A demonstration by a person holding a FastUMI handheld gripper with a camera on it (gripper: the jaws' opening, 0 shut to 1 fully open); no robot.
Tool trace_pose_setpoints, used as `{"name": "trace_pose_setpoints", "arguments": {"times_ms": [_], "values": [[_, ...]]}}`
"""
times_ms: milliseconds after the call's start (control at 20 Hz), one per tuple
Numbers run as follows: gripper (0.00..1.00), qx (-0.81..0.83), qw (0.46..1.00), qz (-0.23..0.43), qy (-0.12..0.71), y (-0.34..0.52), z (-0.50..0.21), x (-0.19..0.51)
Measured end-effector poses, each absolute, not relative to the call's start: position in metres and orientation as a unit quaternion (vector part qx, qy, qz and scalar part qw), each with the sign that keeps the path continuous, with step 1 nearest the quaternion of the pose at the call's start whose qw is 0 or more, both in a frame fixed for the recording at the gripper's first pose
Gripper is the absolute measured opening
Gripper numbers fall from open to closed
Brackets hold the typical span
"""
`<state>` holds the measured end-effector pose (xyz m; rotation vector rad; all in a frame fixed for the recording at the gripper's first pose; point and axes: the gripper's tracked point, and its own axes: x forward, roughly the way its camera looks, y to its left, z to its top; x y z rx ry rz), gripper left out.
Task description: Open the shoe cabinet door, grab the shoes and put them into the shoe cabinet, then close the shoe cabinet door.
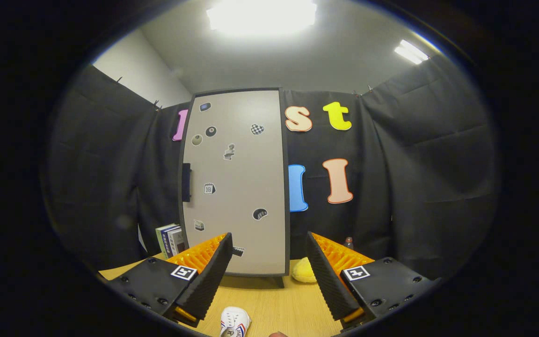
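The shoe (235, 322) lies between the gripper's (269, 264) wide, empty fingers; the cabinet door (236, 182) beyond is unopened.

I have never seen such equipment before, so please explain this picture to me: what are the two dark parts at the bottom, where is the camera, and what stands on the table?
The camera rides on a hand-held gripper, a tool with two jaws that a person carries; there is no robot arm. It looks forward along the jaws, which are the two dark wedges at the bottom. They stand open and hold nothing.

Ahead stands the shoe cabinet, its pale door shut and dotted with small stickers, a dark handle on its left edge. It stands on a wooden table. A white shoe lies on the table between the jaws, close to the camera. Beside the cabinet are some books on the left and a yellow soft thing on the right.
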<state>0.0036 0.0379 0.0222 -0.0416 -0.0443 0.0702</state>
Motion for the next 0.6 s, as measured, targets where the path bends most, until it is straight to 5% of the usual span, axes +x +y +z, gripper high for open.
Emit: {"name": "trace_pose_setpoints", "arguments": {"times_ms": [600], "values": [[0.98,-0.009,0.994,0.108,-0.008,0.166,0.065,0.11]]}}
